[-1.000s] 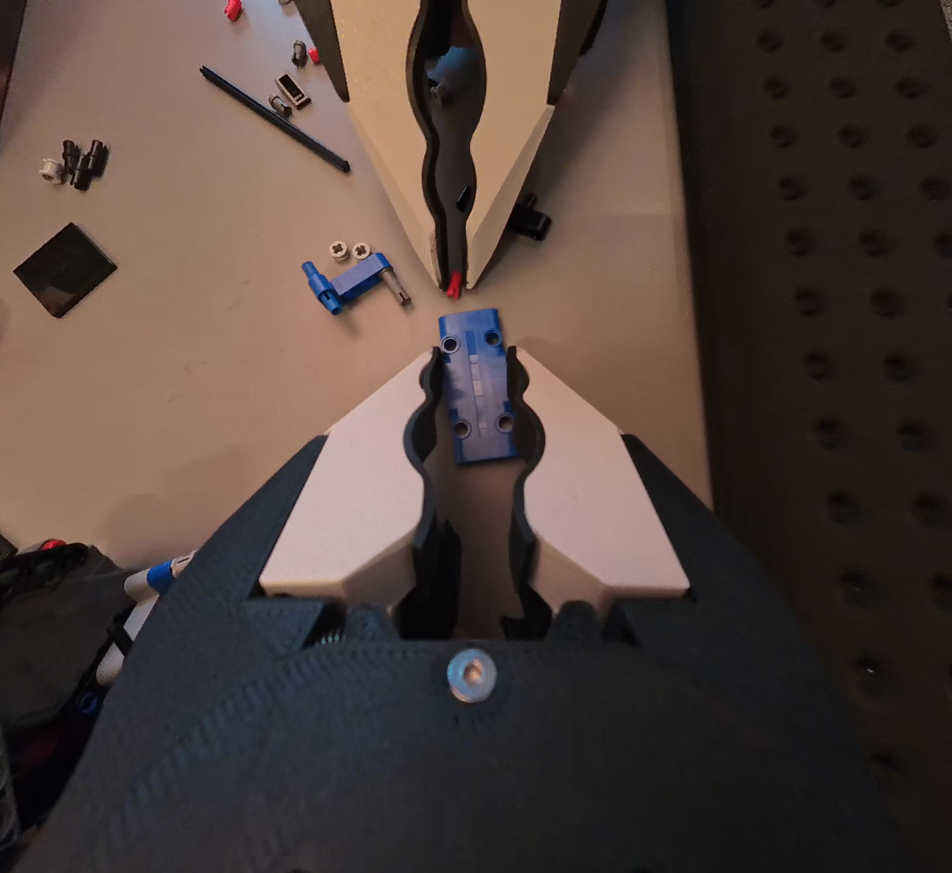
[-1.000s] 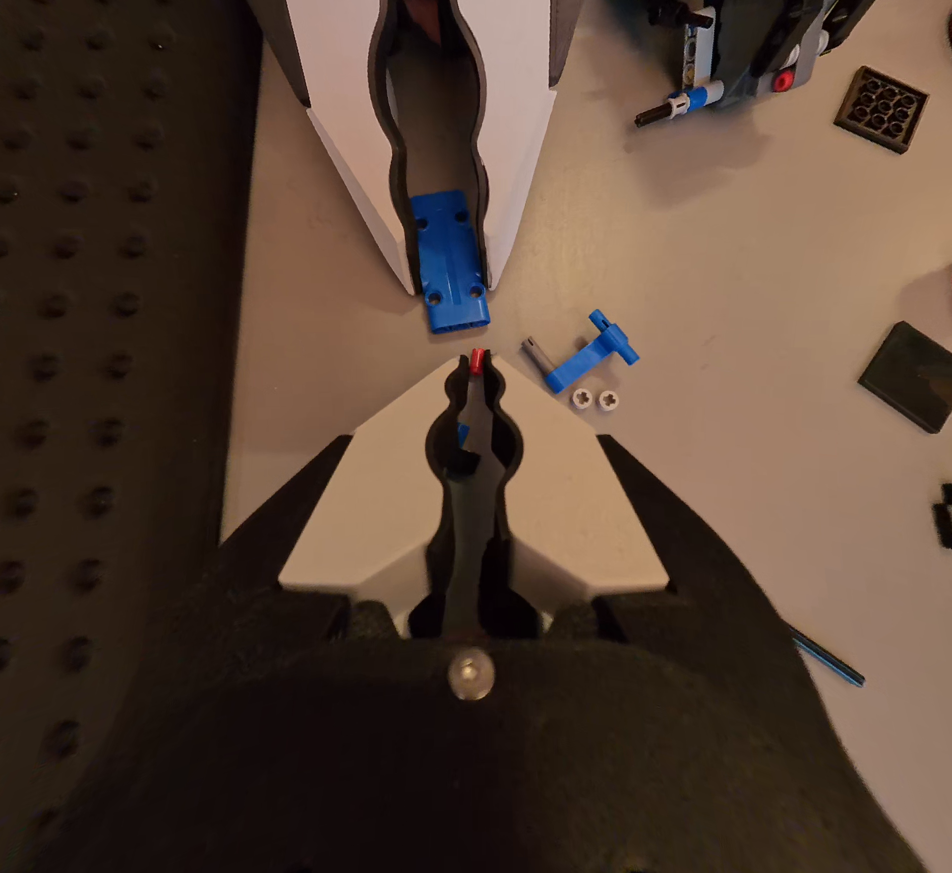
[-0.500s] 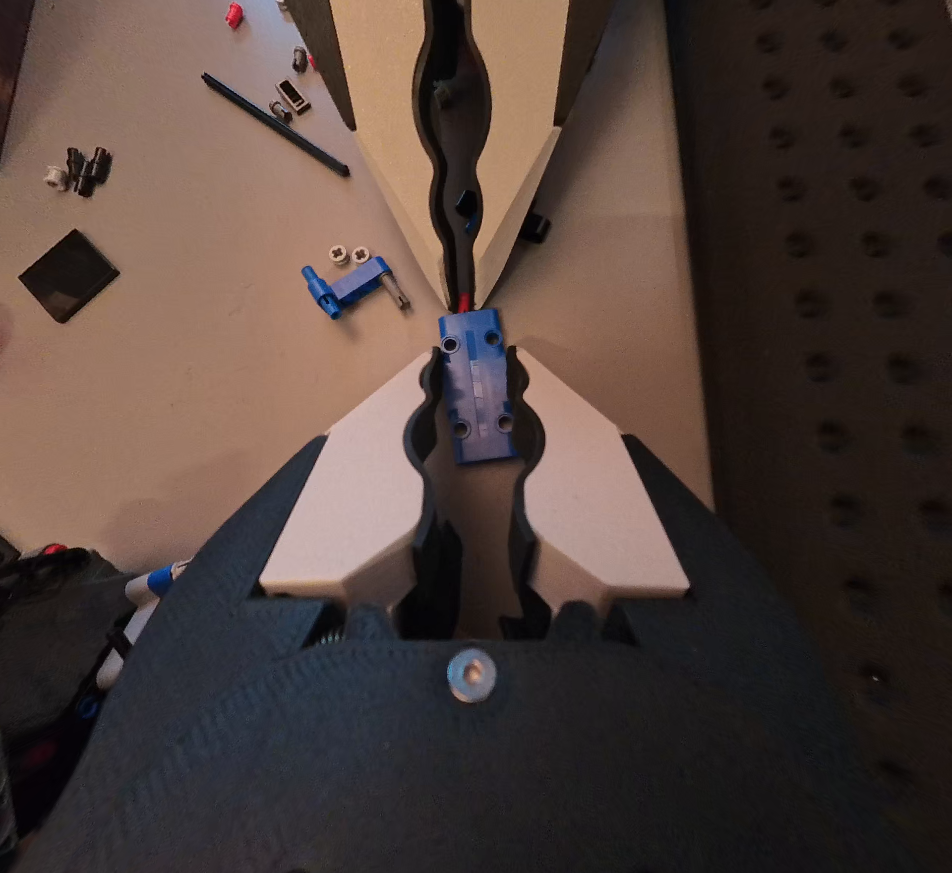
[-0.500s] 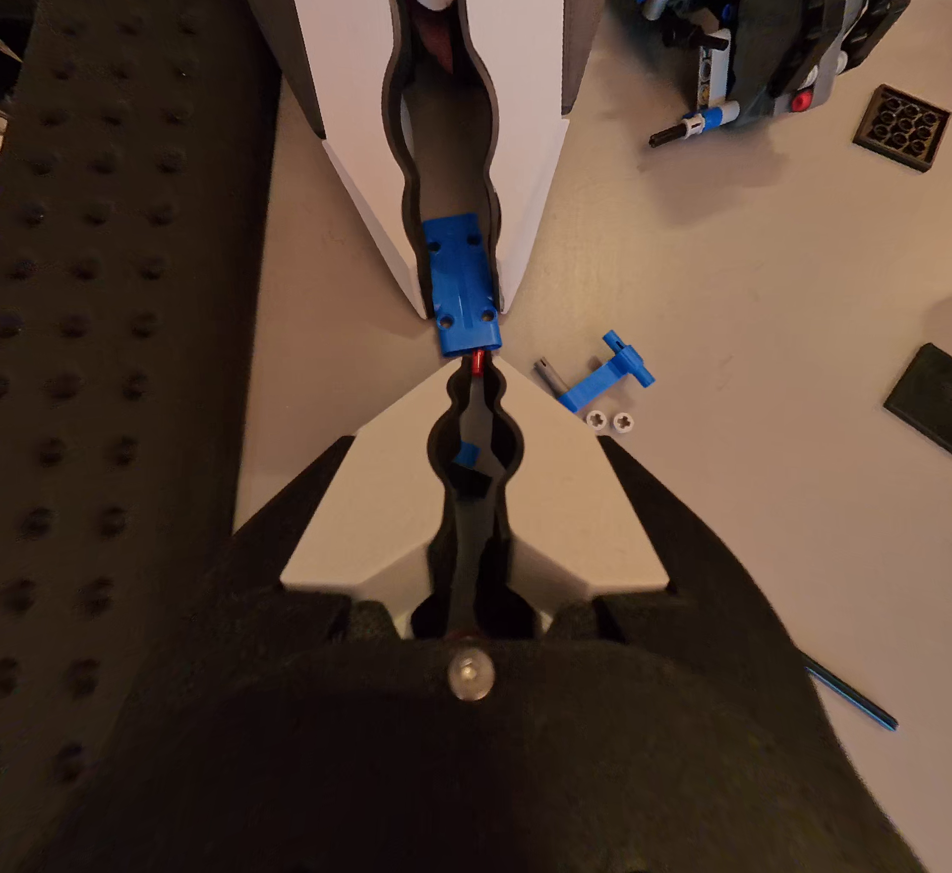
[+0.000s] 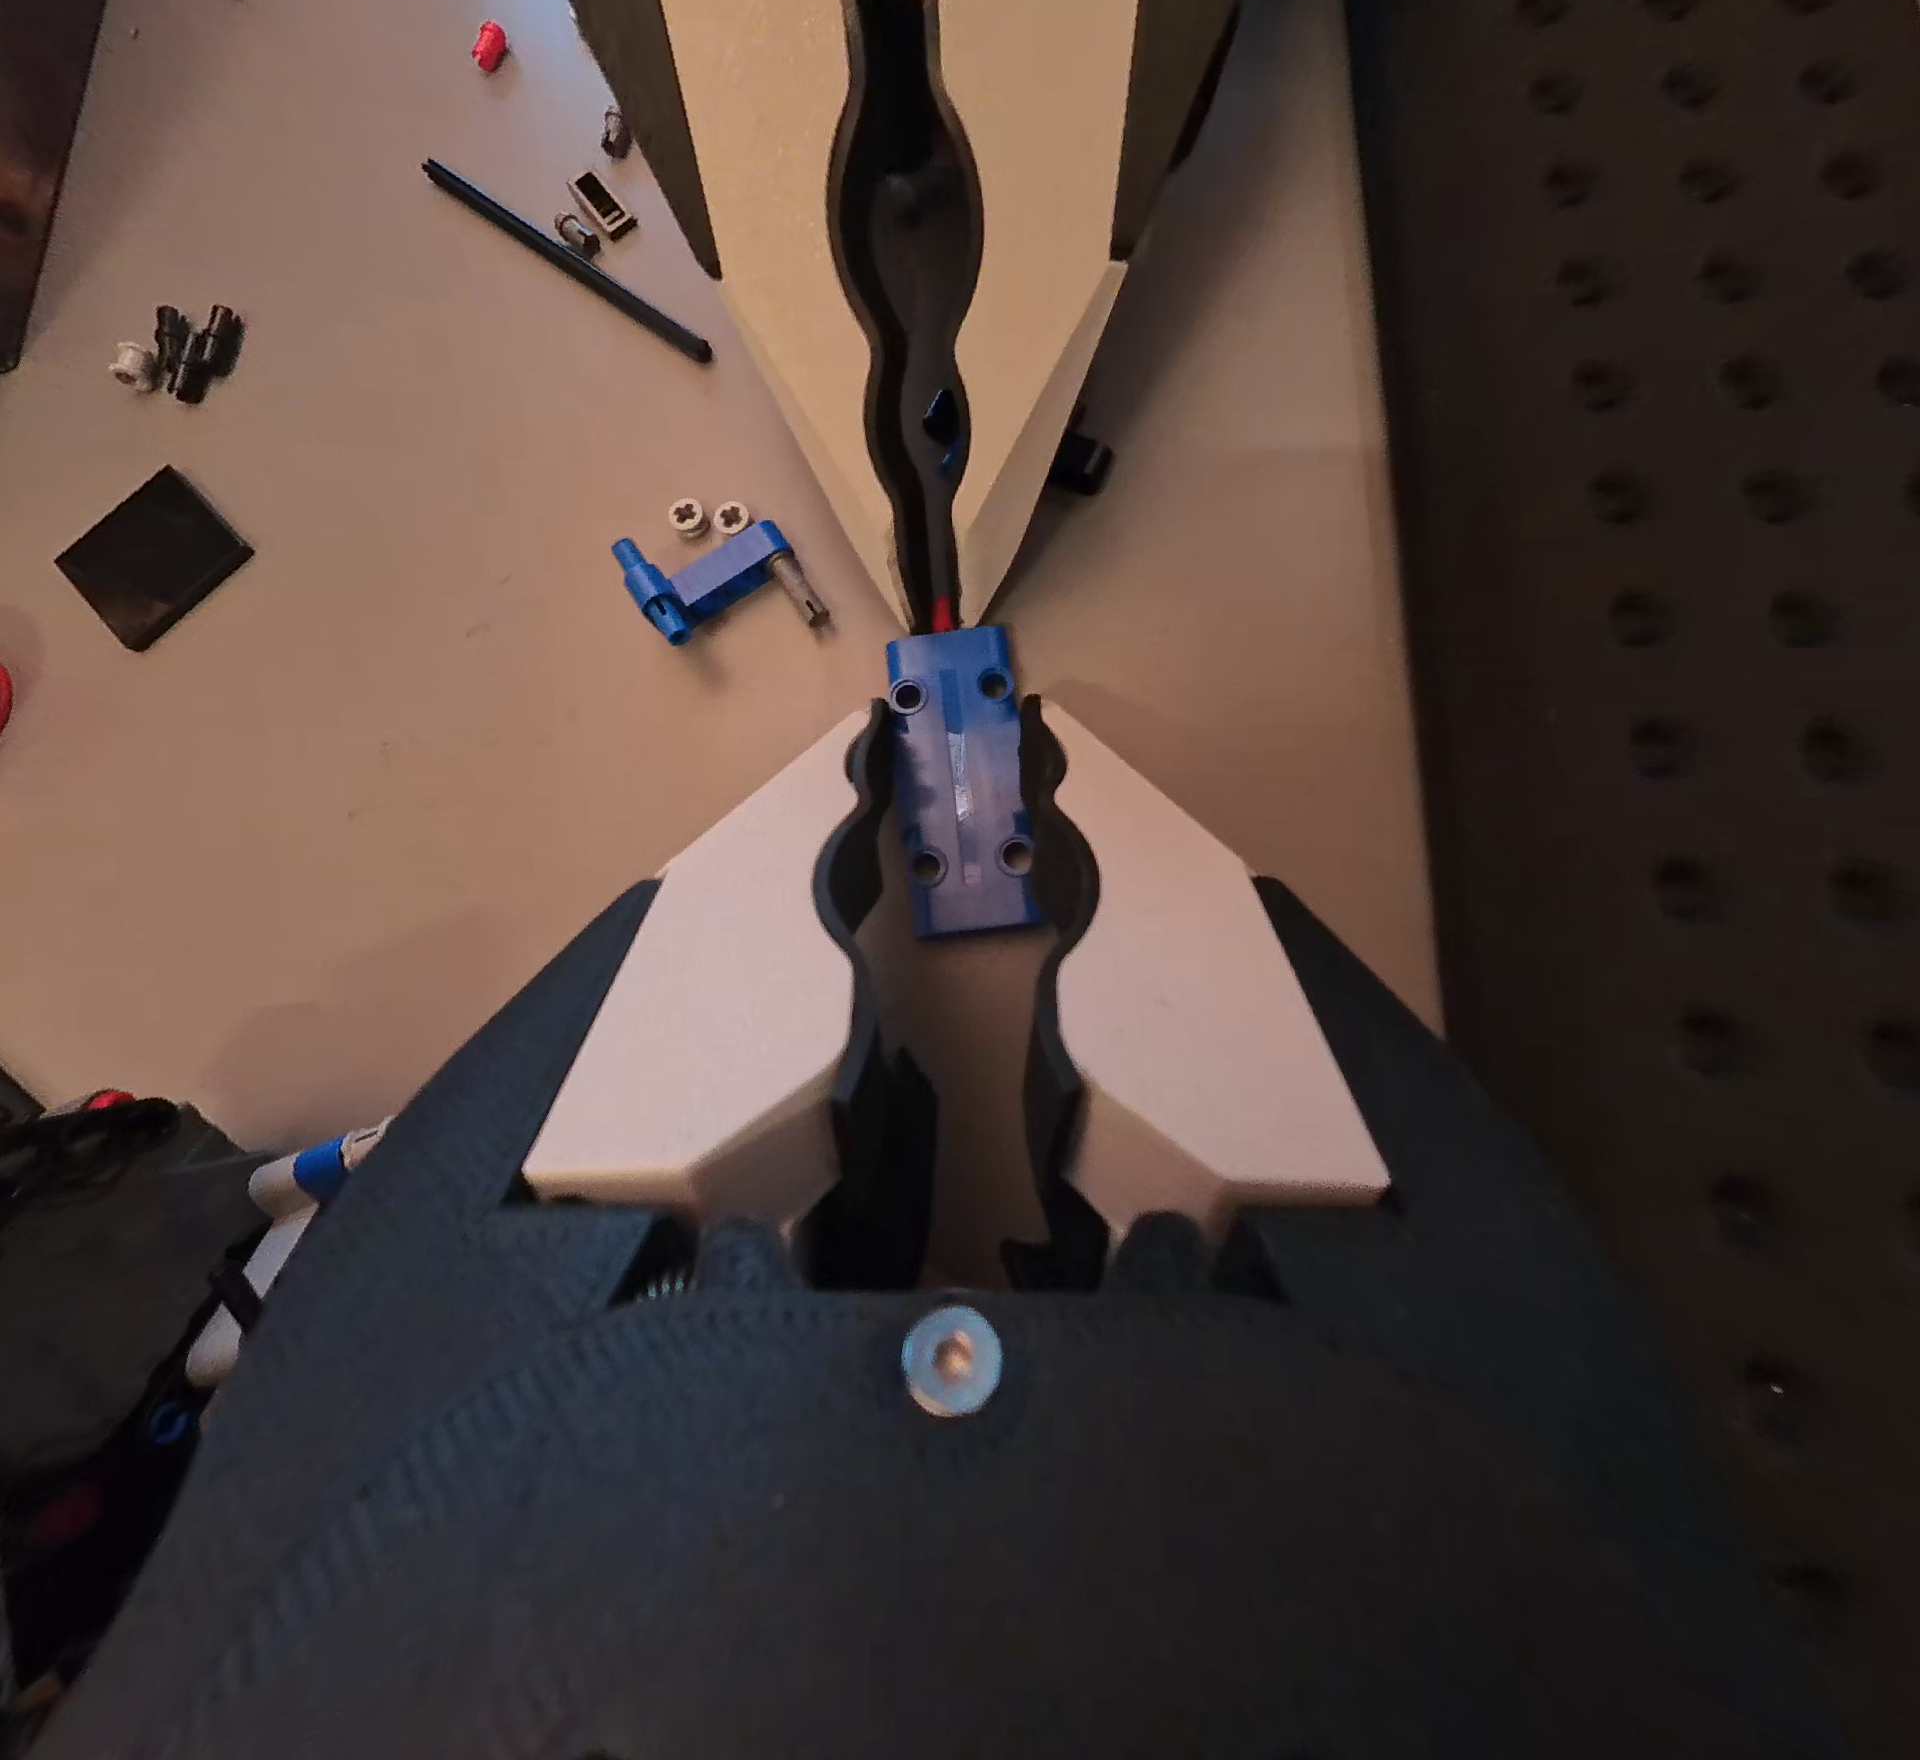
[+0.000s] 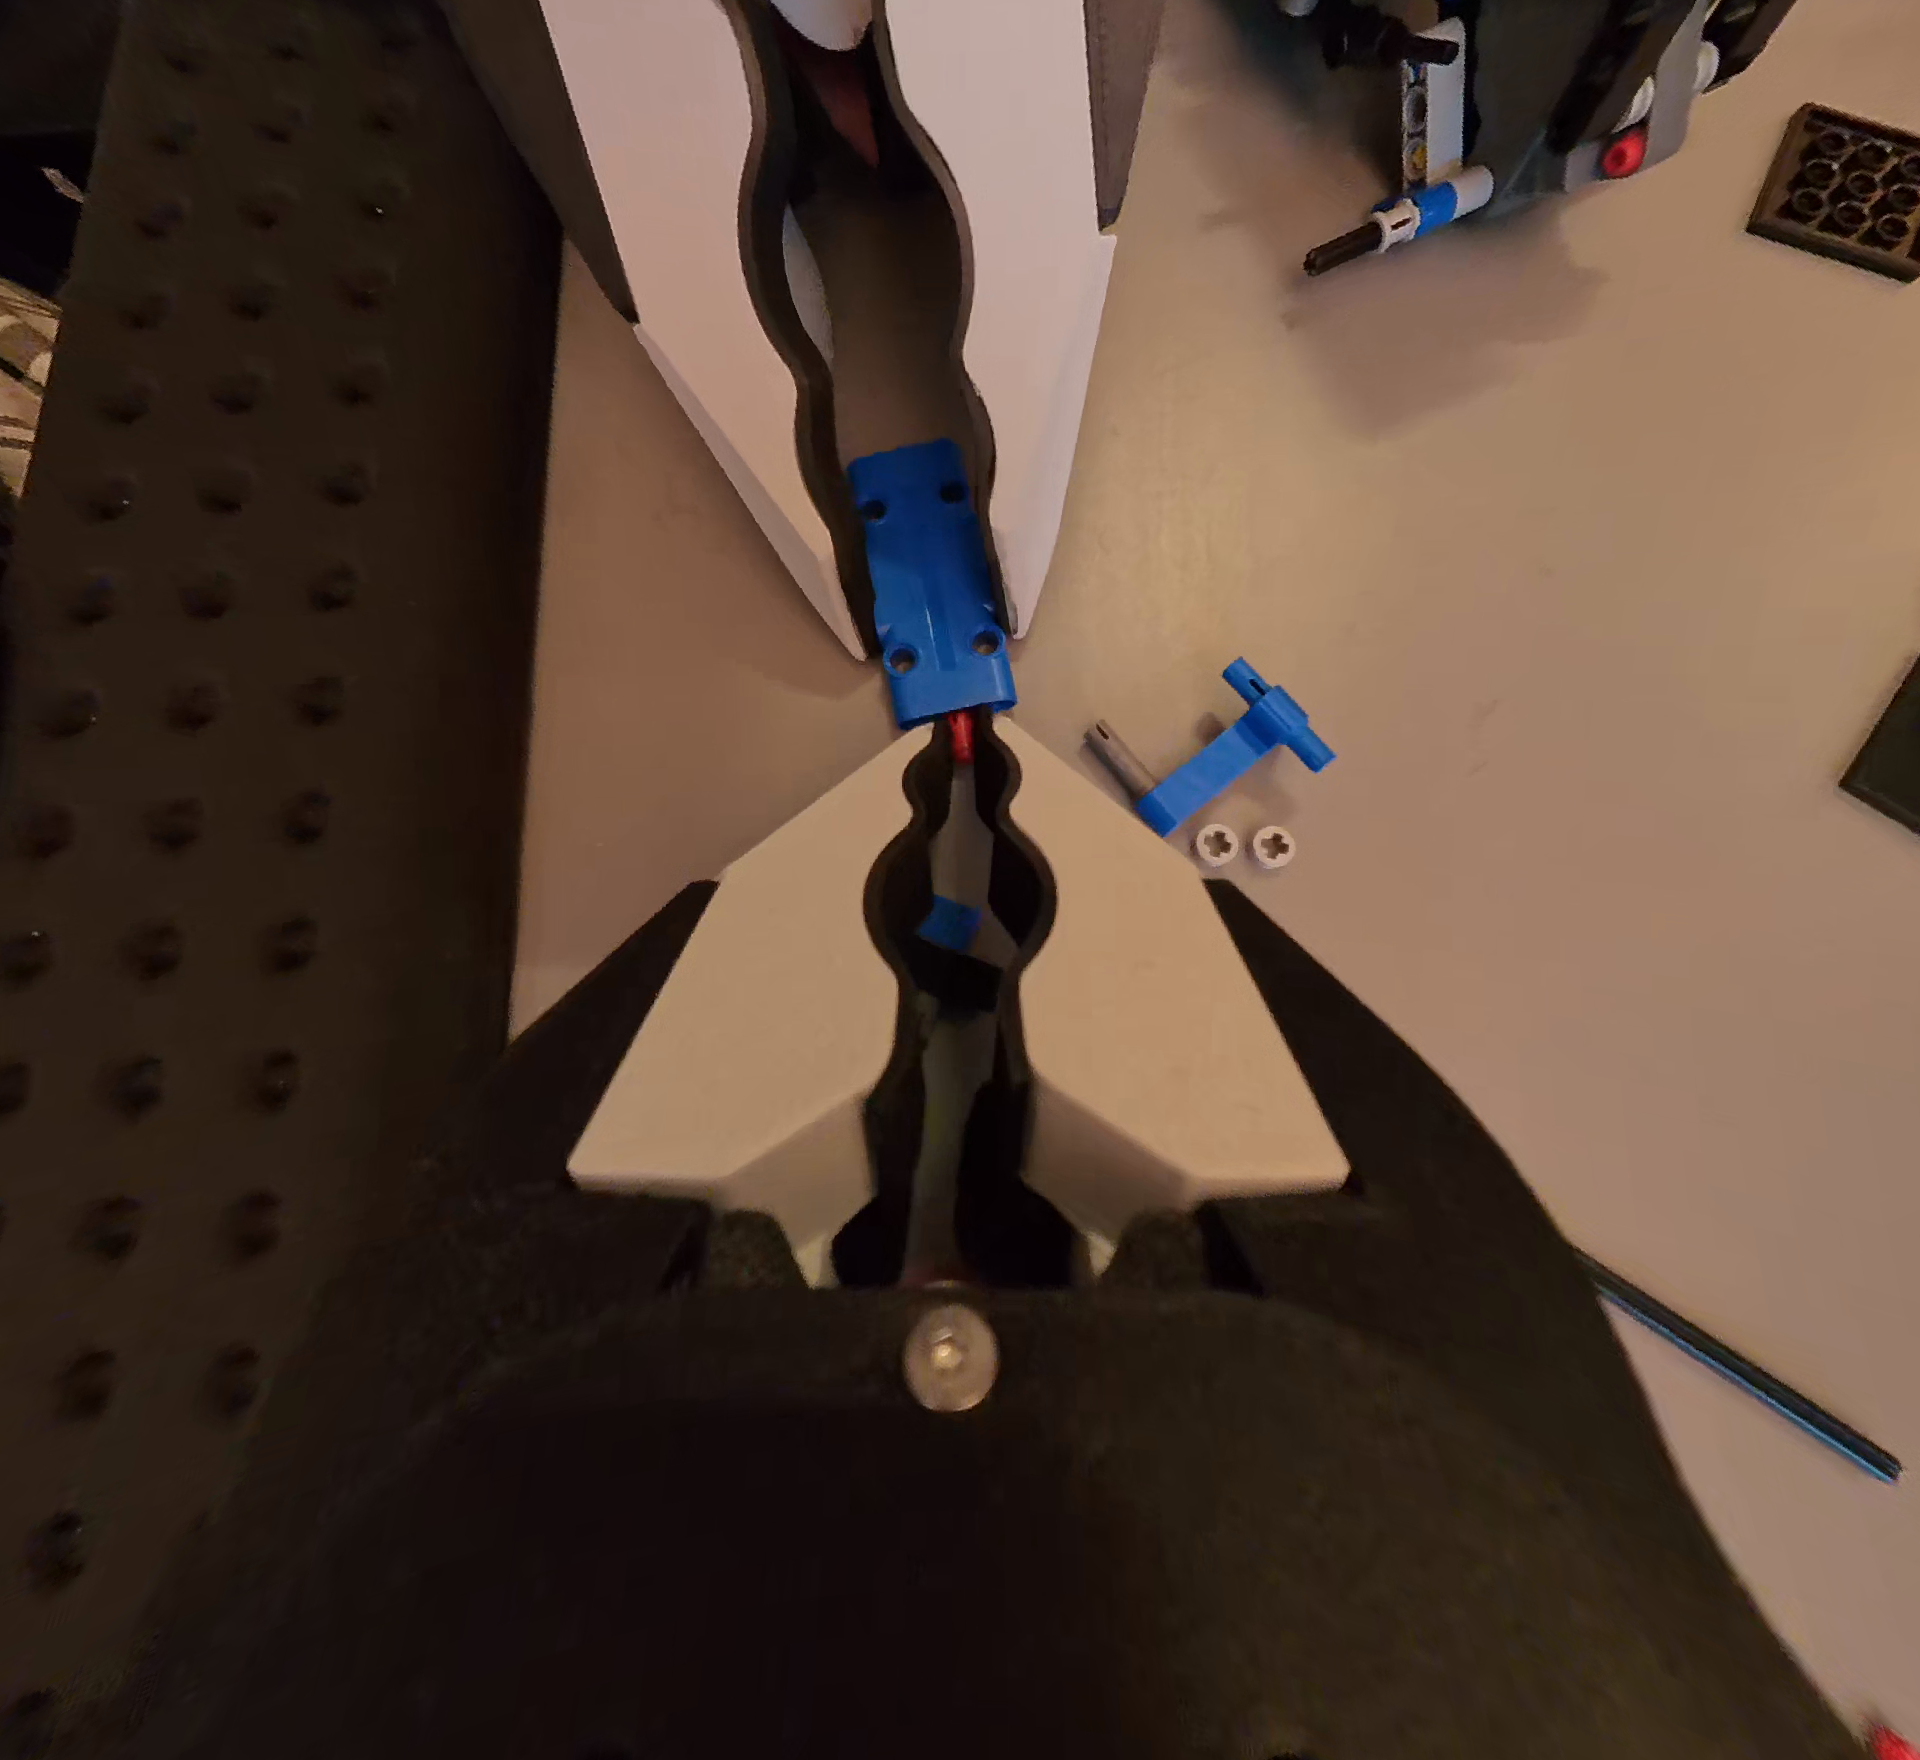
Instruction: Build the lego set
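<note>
The left gripper [image 5: 954,723] is clamped on a blue panel [image 5: 964,791] held above the table [image 5: 416,775], and the right gripper [image 6: 958,754] is closed narrowly on a dark piece with a red pin [image 6: 960,736] at its tip, that tip touching the panel's end face. The pin seems to be entering a hole there, though the joint is too small to be sure. If the two grippers are not square to each other, the push could cock the pin, slide the panel back between the fingers [image 5: 748,879], or twist either piece loose onto the table among the other parts.
</note>
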A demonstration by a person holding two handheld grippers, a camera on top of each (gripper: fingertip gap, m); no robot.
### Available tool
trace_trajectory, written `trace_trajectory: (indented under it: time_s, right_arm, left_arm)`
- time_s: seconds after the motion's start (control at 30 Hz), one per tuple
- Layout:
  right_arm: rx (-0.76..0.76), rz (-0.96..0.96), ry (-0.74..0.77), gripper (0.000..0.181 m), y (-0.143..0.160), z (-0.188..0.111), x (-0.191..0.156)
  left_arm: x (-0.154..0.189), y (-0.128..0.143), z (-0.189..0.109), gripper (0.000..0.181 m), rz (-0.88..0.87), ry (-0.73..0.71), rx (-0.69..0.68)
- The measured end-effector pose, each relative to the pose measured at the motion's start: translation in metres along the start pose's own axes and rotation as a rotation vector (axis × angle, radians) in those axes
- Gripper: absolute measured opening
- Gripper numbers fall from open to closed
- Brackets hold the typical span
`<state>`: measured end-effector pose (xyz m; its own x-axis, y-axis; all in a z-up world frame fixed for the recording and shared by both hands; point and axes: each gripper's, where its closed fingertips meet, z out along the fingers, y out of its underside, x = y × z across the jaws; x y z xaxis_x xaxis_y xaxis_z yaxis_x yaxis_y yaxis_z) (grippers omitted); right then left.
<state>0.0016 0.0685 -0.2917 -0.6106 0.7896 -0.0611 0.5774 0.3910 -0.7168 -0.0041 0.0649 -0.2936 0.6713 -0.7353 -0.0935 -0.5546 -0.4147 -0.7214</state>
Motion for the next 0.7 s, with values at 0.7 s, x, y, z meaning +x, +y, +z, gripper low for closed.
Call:
trace_trajectory:
  time_s: [0.7]
  right_arm:
    - [0.008, 0.117, 0.033, 0.002, -0.0002, -0.0003, 0.0085]
  left_arm:
    - [-0.0075, 0.0003, 0.0011, 0.023, -0.001, -0.088, -0.006]
